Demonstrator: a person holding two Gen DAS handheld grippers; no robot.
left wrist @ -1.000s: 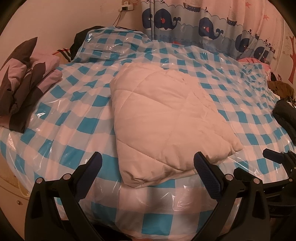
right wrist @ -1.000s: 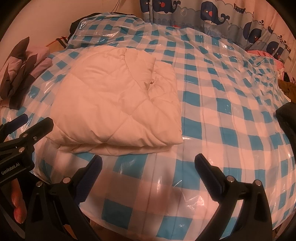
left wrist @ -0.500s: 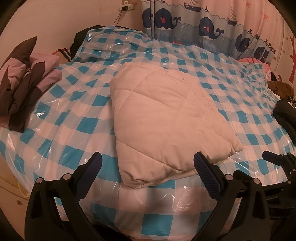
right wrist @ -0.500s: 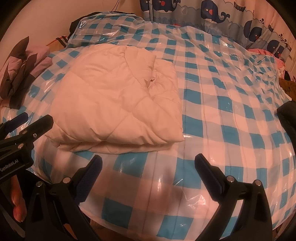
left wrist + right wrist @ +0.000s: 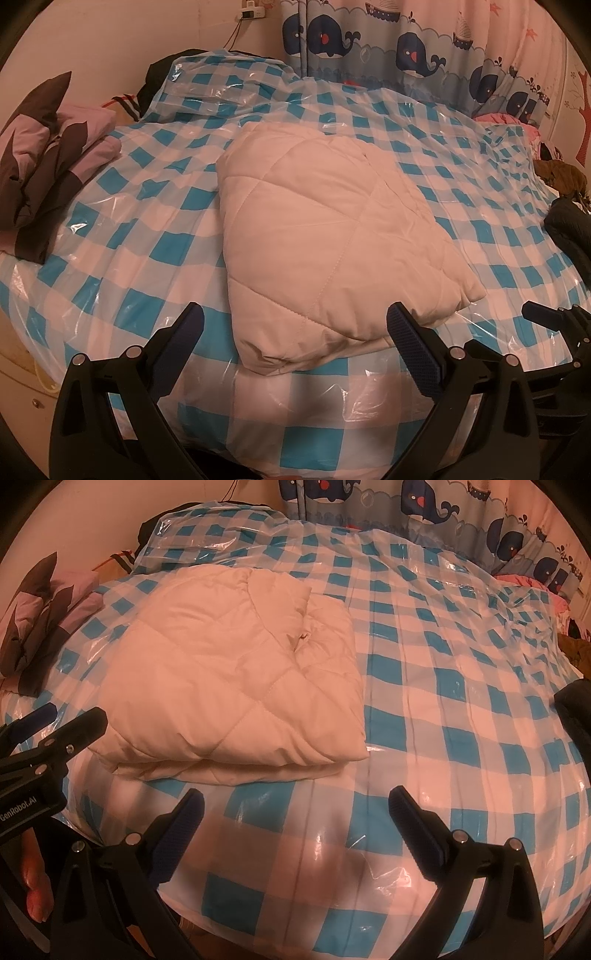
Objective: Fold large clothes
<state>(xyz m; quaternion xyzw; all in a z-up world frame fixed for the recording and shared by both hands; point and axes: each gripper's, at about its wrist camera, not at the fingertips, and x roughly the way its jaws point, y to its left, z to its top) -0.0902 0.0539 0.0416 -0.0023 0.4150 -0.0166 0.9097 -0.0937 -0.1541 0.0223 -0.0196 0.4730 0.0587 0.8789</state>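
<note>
Folded cream quilted coat [image 5: 328,236] lying on the checked plastic-covered bed [image 5: 122,236], left claw [image 5: 295,328] wide apart and empty just before it, right claw [image 5: 295,808] likewise spread, empty, beside its corner

Both wrist cams sit low at the bed's [image 5: 122,229] near edge facing across it, sharing the folded quilt [image 5: 332,236] mid-bed, left cam closer.

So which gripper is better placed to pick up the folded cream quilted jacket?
Left. The folded cream quilted jacket lies straight ahead of the open left gripper; the right gripper faces bare checked cover.
</note>
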